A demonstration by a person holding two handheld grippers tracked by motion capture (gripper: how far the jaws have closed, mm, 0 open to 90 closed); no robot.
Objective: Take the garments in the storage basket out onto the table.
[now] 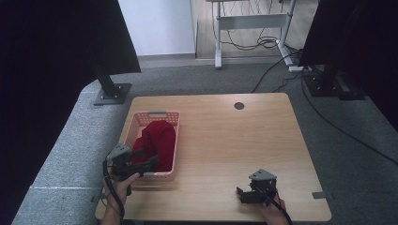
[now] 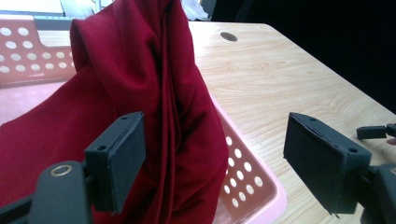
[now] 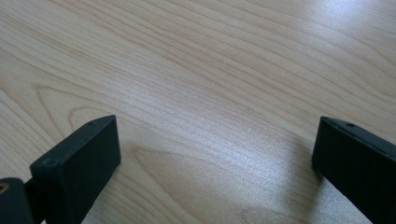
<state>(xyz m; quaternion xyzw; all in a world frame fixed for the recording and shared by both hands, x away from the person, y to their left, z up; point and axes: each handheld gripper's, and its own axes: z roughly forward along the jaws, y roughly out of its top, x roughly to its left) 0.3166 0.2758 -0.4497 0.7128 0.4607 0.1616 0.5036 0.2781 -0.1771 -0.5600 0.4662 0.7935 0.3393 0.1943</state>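
A pink perforated basket (image 1: pixel 173 123) stands on the left part of the wooden table (image 1: pixel 234 140). A dark red cloth (image 1: pixel 157 138) lies bunched inside it and rises above the rim. My left gripper (image 1: pixel 148 158) hangs open over the basket's near end. In the left gripper view its jaws (image 2: pixel 219 163) stand wide apart. The red cloth (image 2: pixel 140 93) lies just ahead of them and touches neither pad, and the basket's rim (image 2: pixel 254 186) runs between them. My right gripper (image 1: pixel 241 194) rests low near the table's front edge, open (image 3: pixel 212 163) over bare wood.
A round cable hole (image 1: pixel 239 105) sits at the table's far middle. Black stands (image 1: pixel 110 91) and dark panels flank the table on grey carpet. Cables (image 1: pixel 277 70) and a desk frame (image 1: pixel 253 21) lie beyond the far edge. The right gripper's tip (image 2: pixel 373 132) shows far off.
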